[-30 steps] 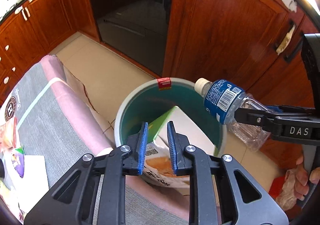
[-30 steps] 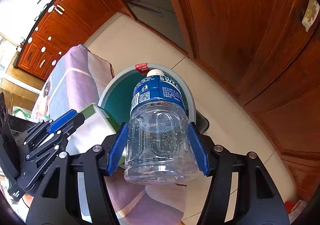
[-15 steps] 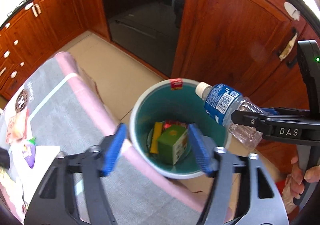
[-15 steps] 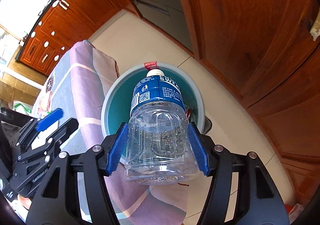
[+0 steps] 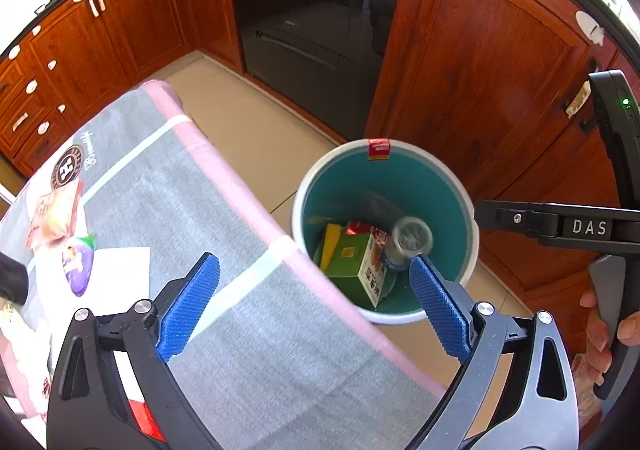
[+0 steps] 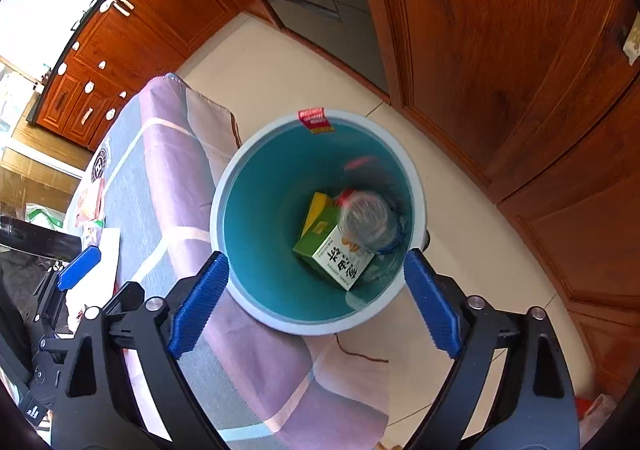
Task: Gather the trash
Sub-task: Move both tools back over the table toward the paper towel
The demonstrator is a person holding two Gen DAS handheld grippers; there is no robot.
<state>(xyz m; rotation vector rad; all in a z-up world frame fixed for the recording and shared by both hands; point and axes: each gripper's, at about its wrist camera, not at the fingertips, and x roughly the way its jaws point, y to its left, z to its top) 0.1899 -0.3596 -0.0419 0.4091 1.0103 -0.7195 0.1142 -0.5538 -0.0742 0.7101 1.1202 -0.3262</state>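
Left hand-held gripper (image 5: 314, 304): jaws spread wide, just been opening; nothing between the pads, which touch nothing. It hangs over the tabletop edge, pointing steeply down.
Right hand-held gripper (image 6: 316, 304): jaws wide apart, just been opening; released, nothing gripped. It hangs above the bin mouth, pointing steeply down.
Bin (image 6: 224, 190): round, pale rim, teal inside; stands on the floor directly ahead of the right hand-held gripper, and ahead and to the right of the left one. A red sticker sits on the far rim; its print is too small to read.
Plastic bottle (image 6: 366, 220): inside the bin, blurred; clear base faces up toward the cameras, long axis running down into the bin, neck hidden below. In the left wrist view (image 5: 410, 240) it leans against the carton.
Green carton (image 6: 334, 246): inside the bin beside the bottle, tilted, white end face up with printed characters, not legible with certainty.
Yellow item (image 5: 330, 244): behind the carton, in the bin.
Tabletop (image 5: 248, 330): grey cloth with pink border, below the left hand-held gripper; round emblem with an "H" printed at the far corner.
Writing: "DAS" on the right hand-held gripper's body, seen from the left wrist view.
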